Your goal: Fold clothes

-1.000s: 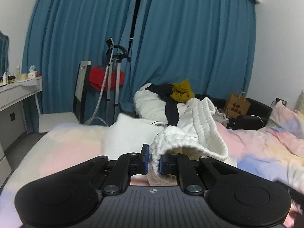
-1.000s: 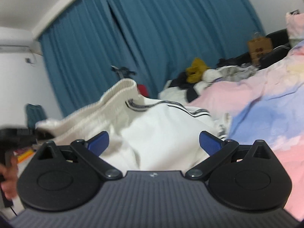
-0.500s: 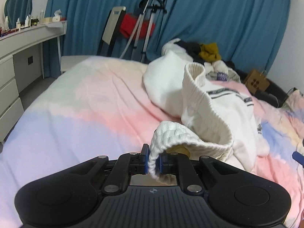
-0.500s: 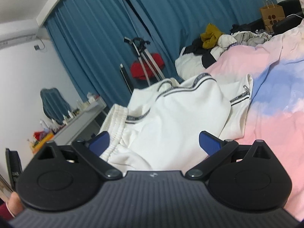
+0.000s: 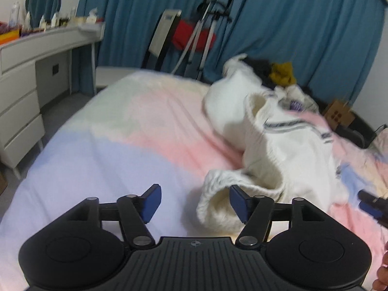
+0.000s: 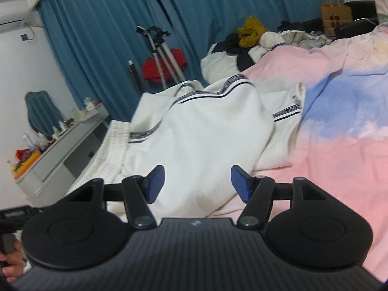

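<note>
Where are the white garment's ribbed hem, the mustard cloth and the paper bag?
ribbed hem (image 5: 218, 203), left wrist view, on the rolled edge.
mustard cloth (image 6: 251, 31), right wrist view, on its middle.
paper bag (image 6: 335, 19), right wrist view, on its front.

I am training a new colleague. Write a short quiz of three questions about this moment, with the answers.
1. True or false: the left gripper is shut on the ribbed hem of the white garment.
2. Multiple choice: the right gripper is (A) open above the white garment, (B) shut on a curtain, (C) holding a paper bag.
3. Fill in: the mustard yellow cloth lies on top of a ___ of clothes at the far end of the bed.

Key:
1. False. The jaws stand wide open; the hem lies on the bed by the right finger.
2. A
3. pile
</note>
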Motion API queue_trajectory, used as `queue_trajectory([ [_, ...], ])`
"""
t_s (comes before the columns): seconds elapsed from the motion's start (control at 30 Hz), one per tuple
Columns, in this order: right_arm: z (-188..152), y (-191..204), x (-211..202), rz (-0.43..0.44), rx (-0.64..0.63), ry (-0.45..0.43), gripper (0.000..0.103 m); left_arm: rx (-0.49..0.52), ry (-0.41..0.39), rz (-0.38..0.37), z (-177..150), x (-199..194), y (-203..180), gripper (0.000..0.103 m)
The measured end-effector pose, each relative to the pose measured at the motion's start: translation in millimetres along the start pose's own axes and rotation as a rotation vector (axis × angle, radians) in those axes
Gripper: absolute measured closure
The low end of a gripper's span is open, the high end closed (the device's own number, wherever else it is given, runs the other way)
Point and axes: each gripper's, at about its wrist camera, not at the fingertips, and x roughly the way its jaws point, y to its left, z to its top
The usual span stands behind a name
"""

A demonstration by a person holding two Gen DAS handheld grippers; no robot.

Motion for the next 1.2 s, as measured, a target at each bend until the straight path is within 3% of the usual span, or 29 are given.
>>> queue_trajectory([
  [0.03, 1.2, -3.2, -0.7, -0.004, 0.013, -0.001, 0.039, 0.016, -0.014, -0.017, 2.4, 2.9, -7.9, 0.019],
  [0.13, 4.4, -14.2, -0.7, -0.005, 0.059, -0.004, 0.038, 0.067, -0.043, -0.064, 9.3, 17.0, -34.6, 0.016],
  [0.27, 7.0, -26.5, 0.6, -0.001, 0.103, -0.008, 0.038, 0.135, -0.081, -0.127, 18.5, 35.8, -70.3, 0.001],
  [0.37, 7.6, -33.2, 4.0, -0.004, 0.119, -0.013, 0.037, 0.164, -0.081, -0.146, 22.1, 65.2, -94.7, 0.001],
  [0.43, 7.5, -38.9, 5.7, -0.009, 0.127, -0.023, 0.028, 0.174, -0.063, -0.141, 23.6, 91.8, -108.0, 0.003],
  [0.53, 10.2, -50.5, 4.8, -0.012, 0.164, -0.038, 0.026, 0.193, -0.046, -0.127, 31.1, 122.1, -126.0, 0.005],
  [0.7, 13.0, -60.9, 4.2, -0.019, 0.211, -0.066, 0.023, 0.226, -0.047, -0.122, 42.3, 138.9, -150.3, 0.005],
  [0.73, 13.1, -61.6, 4.6, -0.02, 0.213, -0.066, 0.023, 0.244, -0.046, -0.111, 42.7, 140.8, -154.6, 0.009],
  [0.8, 12.9, -62.0, 5.5, -0.02, 0.214, -0.073, 0.023, 0.276, -0.013, -0.052, 44.3, 150.5, -158.2, 0.04],
  [0.83, 12.8, -61.5, 6.0, -0.022, 0.209, -0.073, 0.023, 0.288, 0.015, -0.022, 45.1, 155.4, -157.3, 0.073],
  [0.87, 12.7, -60.9, 6.5, -0.024, 0.204, -0.074, 0.023, 0.289, 0.034, 0.003, 46.5, 158.9, -155.1, 0.086],
  [0.93, 12.9, -60.3, 6.3, -0.023, 0.192, -0.08, 0.023, 0.264, 0.032, 0.0, 50.4, 154.5, -151.0, 0.088],
  [1.07, 14.7, -58.9, 0.4, -0.016, 0.174, -0.106, 0.023, 0.308, -0.052, -0.075, 50.8, 109.8, -159.4, 0.089],
  [1.2, 18.8, -59.2, -9.0, 0.007, 0.177, -0.134, 0.023, 0.47, -0.144, -0.22, 34.7, 44.2, -182.5, 0.089],
])
